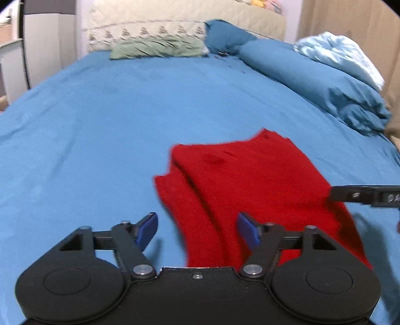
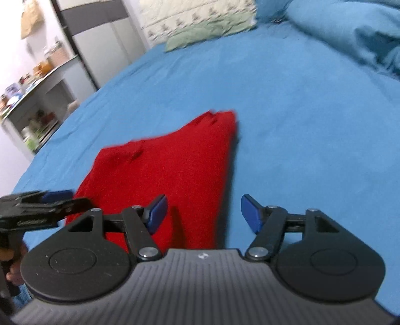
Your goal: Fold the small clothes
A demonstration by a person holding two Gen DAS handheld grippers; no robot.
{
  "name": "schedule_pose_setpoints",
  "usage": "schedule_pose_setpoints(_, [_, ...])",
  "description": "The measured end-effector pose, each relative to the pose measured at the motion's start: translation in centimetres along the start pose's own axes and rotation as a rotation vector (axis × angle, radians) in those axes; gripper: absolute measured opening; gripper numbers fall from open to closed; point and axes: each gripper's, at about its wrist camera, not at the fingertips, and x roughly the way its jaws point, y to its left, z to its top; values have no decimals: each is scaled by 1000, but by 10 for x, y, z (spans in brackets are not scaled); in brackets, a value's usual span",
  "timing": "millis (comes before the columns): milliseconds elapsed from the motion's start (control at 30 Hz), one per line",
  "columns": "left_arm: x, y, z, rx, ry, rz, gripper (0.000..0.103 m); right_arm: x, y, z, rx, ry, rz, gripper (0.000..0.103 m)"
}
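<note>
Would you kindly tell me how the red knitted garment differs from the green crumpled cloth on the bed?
The red knitted garment lies near the grippers, folded with layered edges; the green crumpled cloth sits far off against the cream headboard, bunched and wrinkled. The red one is bright, the green one pale. Both rest on the blue bedsheet.

Red on blue, as I see it from my cameras.
The plain red garment (image 1: 250, 180) lies on my solid blue bed sheet (image 1: 112, 120); beyond the garment sit a sage-green pillow (image 1: 160, 48), a cream headboard cover (image 1: 150, 22) with a tree motif, and a pale blue bundle (image 1: 337, 55).
</note>
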Motion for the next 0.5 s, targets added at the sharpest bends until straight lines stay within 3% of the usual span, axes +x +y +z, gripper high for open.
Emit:
schedule_pose_setpoints(100, [18,13,0,-46,26,15,78,11,-15,2,21,15,-61,81])
schedule_pose_setpoints(200, [33,14,-5,-24,62,19,79,30,-24,-3,18,68,-95,81])
schedule_pose_setpoints(300, [39,13,-7,-27,66,28,83,34,-25,-8,21,64,-104,82])
schedule_pose_setpoints(400, [33,17,-5,-50,75,27,83,31,-23,-8,17,60,-105,83])
schedule_pose_setpoints(500, [9,13,1,-26,43,82,79,10,-17,-4,4,27,-90,84])
